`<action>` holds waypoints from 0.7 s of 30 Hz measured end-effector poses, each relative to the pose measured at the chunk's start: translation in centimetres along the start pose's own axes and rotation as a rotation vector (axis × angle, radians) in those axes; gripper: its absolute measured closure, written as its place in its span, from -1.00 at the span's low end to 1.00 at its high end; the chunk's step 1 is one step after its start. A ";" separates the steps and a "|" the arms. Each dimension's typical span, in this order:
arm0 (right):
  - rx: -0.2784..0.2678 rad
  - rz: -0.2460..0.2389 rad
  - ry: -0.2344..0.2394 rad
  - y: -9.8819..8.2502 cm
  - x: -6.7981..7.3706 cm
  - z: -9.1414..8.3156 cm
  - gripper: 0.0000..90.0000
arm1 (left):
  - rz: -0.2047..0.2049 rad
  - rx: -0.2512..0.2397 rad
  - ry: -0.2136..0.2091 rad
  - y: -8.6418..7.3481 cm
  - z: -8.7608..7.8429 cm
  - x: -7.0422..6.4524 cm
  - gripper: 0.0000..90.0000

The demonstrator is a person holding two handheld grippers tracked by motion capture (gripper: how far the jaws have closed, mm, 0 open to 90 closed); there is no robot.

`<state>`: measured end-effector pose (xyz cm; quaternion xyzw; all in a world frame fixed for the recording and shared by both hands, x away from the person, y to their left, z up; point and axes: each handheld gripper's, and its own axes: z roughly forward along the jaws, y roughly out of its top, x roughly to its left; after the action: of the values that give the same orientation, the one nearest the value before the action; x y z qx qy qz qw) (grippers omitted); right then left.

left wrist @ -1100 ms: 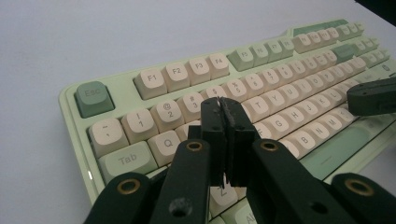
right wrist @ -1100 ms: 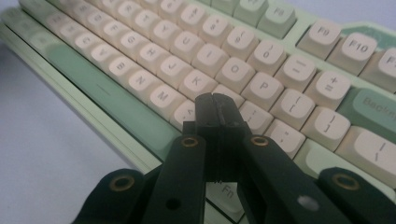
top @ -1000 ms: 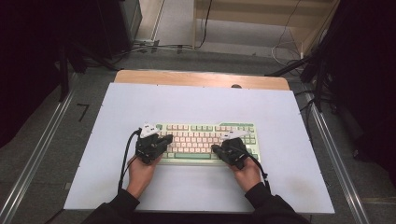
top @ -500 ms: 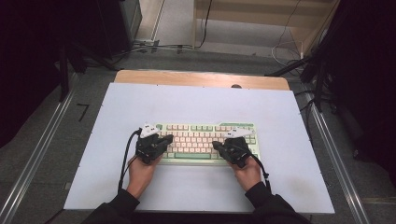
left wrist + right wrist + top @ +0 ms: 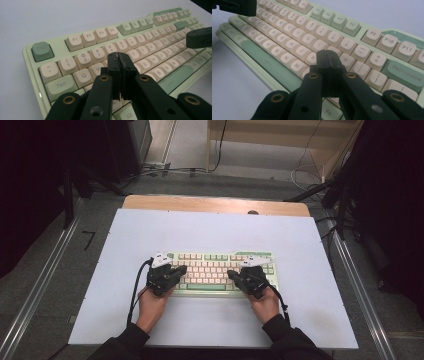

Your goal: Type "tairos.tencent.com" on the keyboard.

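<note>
Black left tongs (image 5: pixel 176 270) closed over keyboard (image 5: pixel 215 270) | right tongs (image 5: pixel 234 275) likewise

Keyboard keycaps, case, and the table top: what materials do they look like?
Keycaps: likely matte plastic, cream and green, with printed legends and soft rounded edges. Keyboard case: pale green plastic by its look, slightly glossier along the rim. Table top: smooth matte white sheet over a wooden board, possibly laminate; hard to say.

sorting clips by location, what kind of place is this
Probably a lab or workshop set up for recording. A pale work table holds just a green and cream keyboard, metal rails run along both sides, and loose cables trail over the grey floor behind.
</note>
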<state>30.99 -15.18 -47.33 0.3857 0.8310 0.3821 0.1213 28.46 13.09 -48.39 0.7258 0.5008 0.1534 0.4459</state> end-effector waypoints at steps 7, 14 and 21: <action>-0.001 0.001 -0.001 0.0 0.0 0.0 0.94 | 0.001 0.001 -0.007 0.0 0.1 -0.1 0.99; 0.006 0.000 -0.001 0.0 0.1 0.1 0.94 | 0.007 0.003 -0.013 0.0 0.3 -0.4 0.99; 0.005 -0.004 -0.001 0.0 0.2 0.1 0.94 | 0.016 0.010 -0.019 0.1 0.6 -0.7 0.98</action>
<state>30.95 -14.96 -47.36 0.3846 0.8326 0.3798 0.1213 28.63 12.17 -48.50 0.7334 0.4914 0.1477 0.4459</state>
